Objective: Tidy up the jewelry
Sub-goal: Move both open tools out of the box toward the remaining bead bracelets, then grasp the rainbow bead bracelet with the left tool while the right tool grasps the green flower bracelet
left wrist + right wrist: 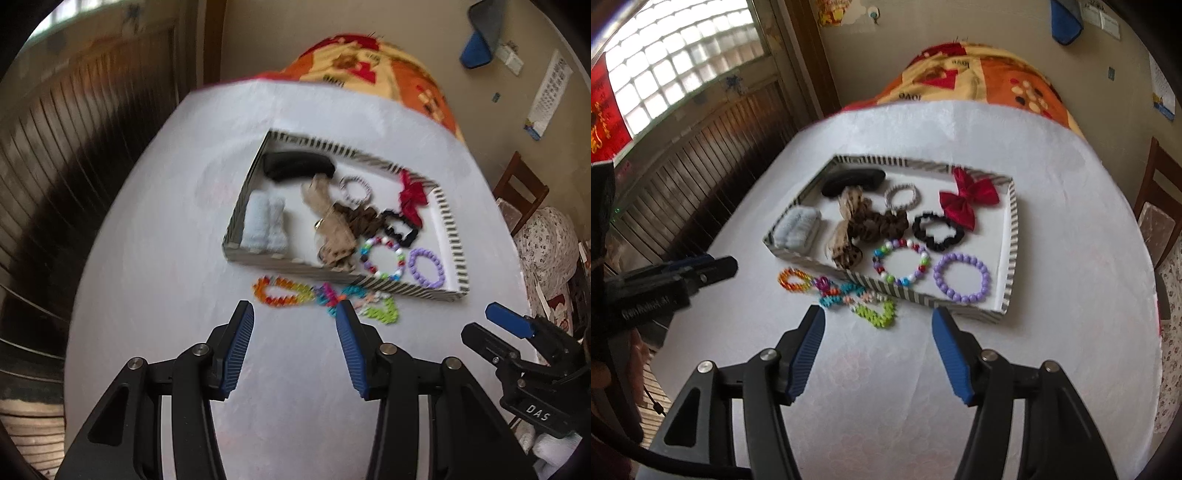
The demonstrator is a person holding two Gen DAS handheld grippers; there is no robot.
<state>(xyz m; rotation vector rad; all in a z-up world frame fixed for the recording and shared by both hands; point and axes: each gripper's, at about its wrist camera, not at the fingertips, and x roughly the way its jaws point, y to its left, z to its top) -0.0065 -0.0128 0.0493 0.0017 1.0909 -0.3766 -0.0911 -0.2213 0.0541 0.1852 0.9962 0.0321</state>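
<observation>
Bright glass-block window (pixel 676 70) above dark wood panelling (pixel 713 155), beige wall (pixel 923 26), wooden chair (pixel 521 192) at right.

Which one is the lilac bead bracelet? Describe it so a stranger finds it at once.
Start at the shallow rectangular tray with black-and-white striped walls on the white tablecloth. In its near right corner lies a ring of round, plain lilac beads. The multicoloured bead bracelet lies to its left, the black scrunchie behind it; only this one is a single pale purple.
</observation>
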